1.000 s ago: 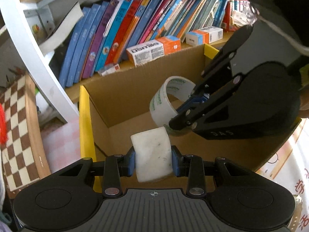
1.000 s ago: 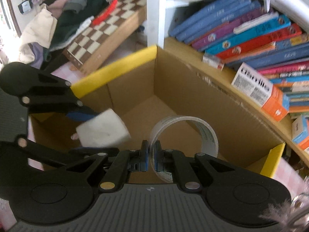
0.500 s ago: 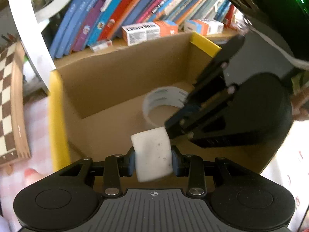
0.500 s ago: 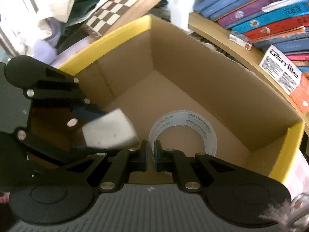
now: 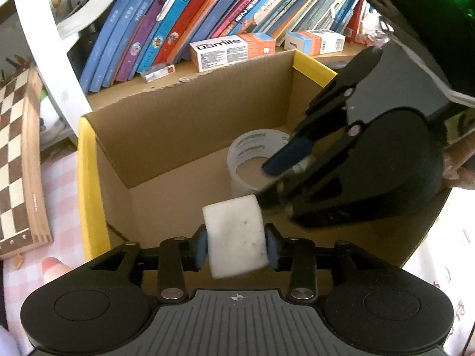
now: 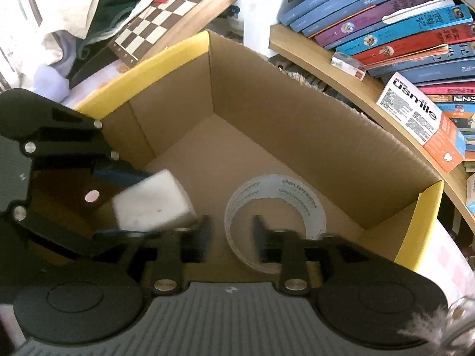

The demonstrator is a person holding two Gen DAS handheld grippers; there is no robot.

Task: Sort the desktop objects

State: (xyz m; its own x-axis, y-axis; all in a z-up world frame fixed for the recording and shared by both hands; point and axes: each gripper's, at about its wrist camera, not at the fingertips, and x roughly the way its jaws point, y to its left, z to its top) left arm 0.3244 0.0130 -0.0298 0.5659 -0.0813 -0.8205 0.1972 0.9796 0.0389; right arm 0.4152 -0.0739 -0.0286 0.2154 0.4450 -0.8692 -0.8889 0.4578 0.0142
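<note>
Cardboard box [image 5: 190,124] with yellow rims, seen from above by 2 grippers. Left gripper [image 5: 236,244] poised over the near edge, clenched on a white foam block [image 5: 236,234]. Right gripper [image 6: 233,231] reaching in from the right, fingers spread, straddling the wall of a clear tape roll [image 6: 274,207] on the box floor. Right view alone: heaped clothes [image 6: 74,14]. Both views: chessboard [image 5: 17,160], bookshelf [image 5: 190,14].

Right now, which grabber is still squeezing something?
The left gripper: its fingers clamp the white foam block. The right gripper has opened, and the tape roll sits loose in the cardboard box.
</note>
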